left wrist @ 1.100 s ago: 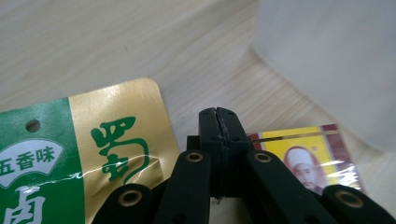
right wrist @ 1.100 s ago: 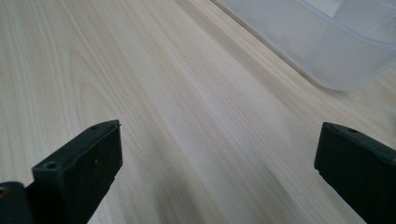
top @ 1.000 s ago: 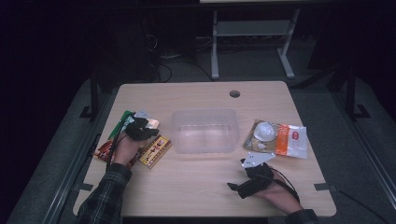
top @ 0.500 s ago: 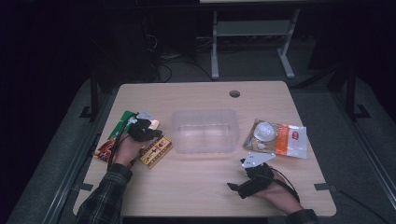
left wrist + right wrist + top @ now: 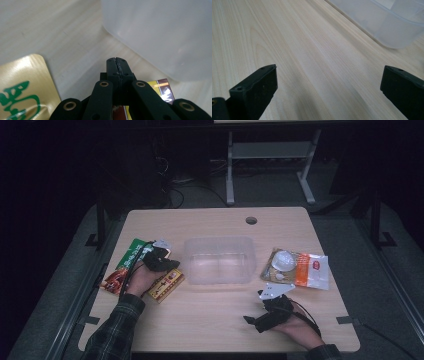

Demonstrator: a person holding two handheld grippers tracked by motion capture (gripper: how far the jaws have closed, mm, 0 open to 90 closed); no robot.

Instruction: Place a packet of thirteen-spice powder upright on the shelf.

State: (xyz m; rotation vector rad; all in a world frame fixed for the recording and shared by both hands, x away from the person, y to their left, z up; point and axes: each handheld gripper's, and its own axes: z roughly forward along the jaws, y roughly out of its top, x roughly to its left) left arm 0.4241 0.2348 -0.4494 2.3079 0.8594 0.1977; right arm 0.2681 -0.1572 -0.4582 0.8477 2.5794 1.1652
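My left gripper (image 5: pixel 169 262) hovers over the snack packs at the table's left, its jaws pressed together with nothing visible between them (image 5: pixel 116 61). Under it lies a yellow and red box (image 5: pixel 167 285) (image 5: pixel 161 90). A green and gold packet (image 5: pixel 131 254) (image 5: pixel 22 82) lies to its left. A clear plastic container (image 5: pixel 218 261) (image 5: pixel 160 35) stands empty at mid table, just beyond the left jaws. My right gripper (image 5: pixel 262 315) rests near the front right of the table, open wide over bare wood (image 5: pixel 329 75), with the container's corner (image 5: pixel 387 22) ahead of it.
An orange and white packet with a round white lid on it (image 5: pixel 296 268) lies right of the container. The wooden table (image 5: pixel 210 325) has a cable hole (image 5: pixel 251 220) near its far edge. A metal stand (image 5: pixel 270 155) is on the dark floor behind.
The left gripper has drifted slightly to the right, toward the container. The right gripper has stayed put.
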